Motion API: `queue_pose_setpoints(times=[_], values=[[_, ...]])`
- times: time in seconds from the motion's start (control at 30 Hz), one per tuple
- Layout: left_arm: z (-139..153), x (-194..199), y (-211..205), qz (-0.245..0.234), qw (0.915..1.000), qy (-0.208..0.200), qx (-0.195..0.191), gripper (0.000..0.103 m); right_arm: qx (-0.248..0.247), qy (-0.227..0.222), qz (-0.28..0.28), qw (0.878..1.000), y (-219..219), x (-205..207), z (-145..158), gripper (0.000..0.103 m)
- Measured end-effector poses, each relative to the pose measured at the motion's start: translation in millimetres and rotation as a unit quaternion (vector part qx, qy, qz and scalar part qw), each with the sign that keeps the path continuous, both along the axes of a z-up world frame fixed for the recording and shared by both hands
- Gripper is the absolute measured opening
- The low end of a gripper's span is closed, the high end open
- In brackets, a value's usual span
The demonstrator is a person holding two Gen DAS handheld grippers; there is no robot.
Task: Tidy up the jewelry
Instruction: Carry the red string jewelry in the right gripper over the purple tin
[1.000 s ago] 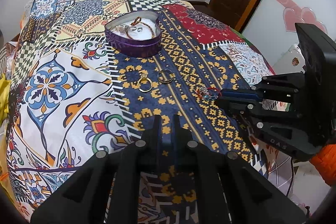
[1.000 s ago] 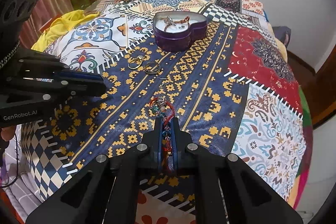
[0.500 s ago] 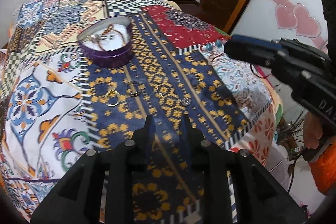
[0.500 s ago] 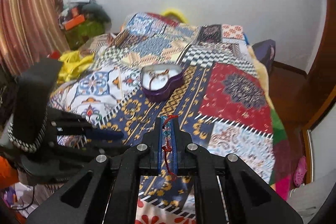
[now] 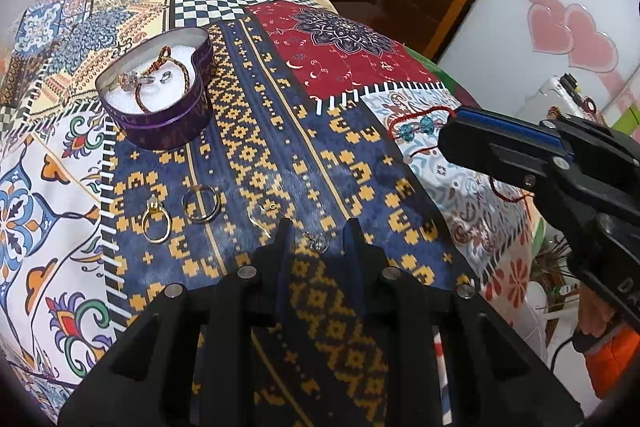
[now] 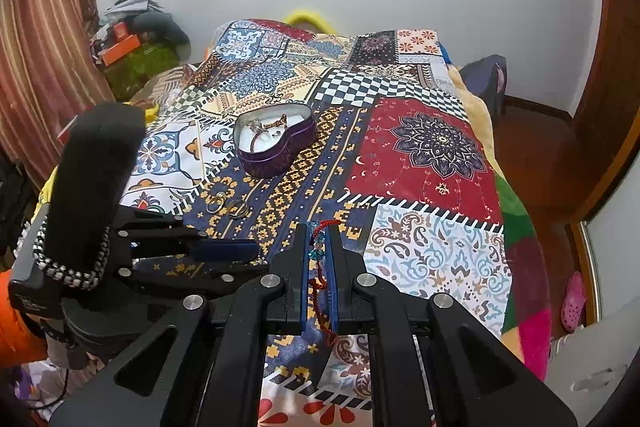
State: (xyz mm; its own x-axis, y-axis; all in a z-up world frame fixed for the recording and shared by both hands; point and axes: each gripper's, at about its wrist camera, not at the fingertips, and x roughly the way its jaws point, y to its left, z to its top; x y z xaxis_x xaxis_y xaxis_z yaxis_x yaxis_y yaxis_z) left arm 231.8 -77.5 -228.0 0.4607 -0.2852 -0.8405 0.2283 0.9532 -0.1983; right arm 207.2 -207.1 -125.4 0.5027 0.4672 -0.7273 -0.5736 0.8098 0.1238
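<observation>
Above the patchwork bedspread (image 6: 420,147), your right gripper (image 6: 319,247), clamped on the red beaded cord bracelet (image 6: 318,251), has lifted it clear, while your empty left gripper (image 5: 318,239) narrows over the small silver earring (image 5: 318,243); purple heart-shaped tin (image 5: 160,107) next.

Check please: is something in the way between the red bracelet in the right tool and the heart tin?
Nothing visible blocks it. The bracelet hangs clamped in the right tool, above the quilt. Between it and the open tin is only flat quilt; the two rings lie to the left of that line.
</observation>
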Motion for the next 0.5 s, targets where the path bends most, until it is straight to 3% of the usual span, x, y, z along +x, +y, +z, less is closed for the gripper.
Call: queue_pose_setpoints(times=[0.03, 0.07, 0.3, 0.5], values=[[-0.6, 1.9, -1.1, 0.001, 1.0, -0.003, 0.008, 0.01, 0.001, 0.0, 0.0, 1.0, 0.0, -0.1, 0.8, 0.007], [-0.7, 1.2, -2.3, 0.0, 0.9998, -0.007, 0.018, 0.008, 0.004, 0.0, 0.0, 1.0, 0.3, 0.2, 1.4, 0.007], [8.0, -7.5, 12.3, 0.009, 0.9996, -0.021, 0.014, 0.008, 0.012, -0.004, 0.004, 1.0, 5.9, 0.8, 7.5, 0.007], [35.1, -15.1, 35.7, 0.026, 0.9981, -0.054, 0.015, 0.008, 0.019, -0.017, 0.008, 1.0, 16.7, 7.0, 18.8, 0.007]])
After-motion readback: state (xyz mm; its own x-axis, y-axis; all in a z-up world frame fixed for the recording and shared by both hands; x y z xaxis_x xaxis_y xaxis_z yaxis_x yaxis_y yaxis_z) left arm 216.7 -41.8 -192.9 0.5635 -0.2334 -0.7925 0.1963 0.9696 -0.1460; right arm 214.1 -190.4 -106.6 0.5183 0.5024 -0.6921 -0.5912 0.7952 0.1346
